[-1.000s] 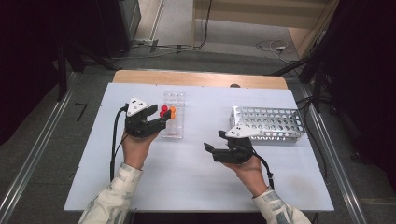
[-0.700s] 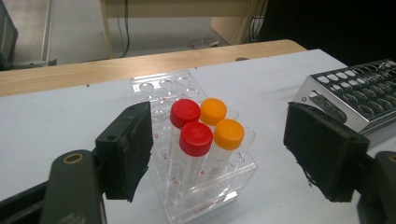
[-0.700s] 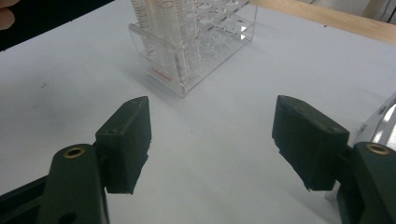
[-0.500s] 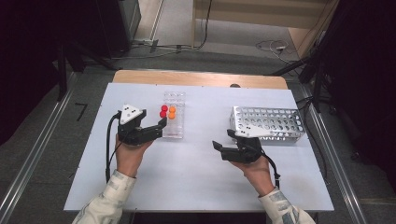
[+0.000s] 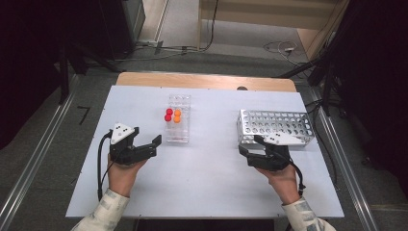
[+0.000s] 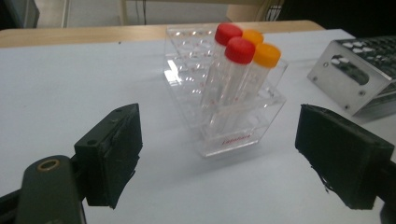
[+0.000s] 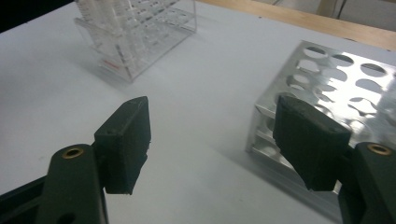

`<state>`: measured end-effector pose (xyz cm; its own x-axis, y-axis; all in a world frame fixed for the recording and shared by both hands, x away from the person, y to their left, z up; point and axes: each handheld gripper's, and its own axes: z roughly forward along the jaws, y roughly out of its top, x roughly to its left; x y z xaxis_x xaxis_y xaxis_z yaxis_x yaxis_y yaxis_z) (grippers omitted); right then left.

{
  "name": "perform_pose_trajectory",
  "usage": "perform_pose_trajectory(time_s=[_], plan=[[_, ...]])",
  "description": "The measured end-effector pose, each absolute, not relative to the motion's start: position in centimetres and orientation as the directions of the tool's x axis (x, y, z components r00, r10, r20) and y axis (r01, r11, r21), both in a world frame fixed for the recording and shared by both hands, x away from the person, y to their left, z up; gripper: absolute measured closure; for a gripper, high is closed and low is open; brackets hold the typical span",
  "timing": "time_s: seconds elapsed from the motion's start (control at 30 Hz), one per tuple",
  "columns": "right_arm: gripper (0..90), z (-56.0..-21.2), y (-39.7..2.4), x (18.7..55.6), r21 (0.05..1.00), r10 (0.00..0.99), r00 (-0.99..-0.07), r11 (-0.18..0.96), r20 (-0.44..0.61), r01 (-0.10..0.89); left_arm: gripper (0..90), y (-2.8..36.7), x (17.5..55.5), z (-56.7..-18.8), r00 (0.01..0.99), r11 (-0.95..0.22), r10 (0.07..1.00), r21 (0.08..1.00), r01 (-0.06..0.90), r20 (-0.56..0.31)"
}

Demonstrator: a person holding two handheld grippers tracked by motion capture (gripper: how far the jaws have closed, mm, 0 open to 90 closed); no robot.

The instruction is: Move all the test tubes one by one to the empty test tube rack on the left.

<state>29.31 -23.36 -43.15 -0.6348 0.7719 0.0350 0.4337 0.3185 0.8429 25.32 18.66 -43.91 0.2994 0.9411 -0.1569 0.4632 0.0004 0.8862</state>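
Four capped tubes [image 5: 172,116] — two red, two orange — stand upright in the clear rack [image 5: 177,139] at the centre of the high view, left of the empty metal rack [image 5: 274,126]. The left gripper [image 5: 155,143], just left of the clear rack, has just been opening its jaws; they gape wide with nothing between them. The right gripper [image 5: 244,153] is also wide and empty at the metal rack's lower left corner. Judging by this, those four tubes look placed — more transfers may remain.
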Motion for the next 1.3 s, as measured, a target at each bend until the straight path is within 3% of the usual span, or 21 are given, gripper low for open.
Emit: perform_pose_trajectory(time_s=[0.93,1.3], plan=[[24.9,-45.6,-36.6,27.0,0.836,0.925,-0.377,0.174,0.041,0.52,13.1,24.8,20.1,-46.5,0.154,0.065,0.976,0.879,0.472,-0.155],[23.6,-46.7,-38.8,26.8,0.827,0.949,-0.306,0.116,0.071,0.551,13.1,25.2,20.4,-47.7,0.131,0.071,0.979,0.859,0.507,-0.159]])
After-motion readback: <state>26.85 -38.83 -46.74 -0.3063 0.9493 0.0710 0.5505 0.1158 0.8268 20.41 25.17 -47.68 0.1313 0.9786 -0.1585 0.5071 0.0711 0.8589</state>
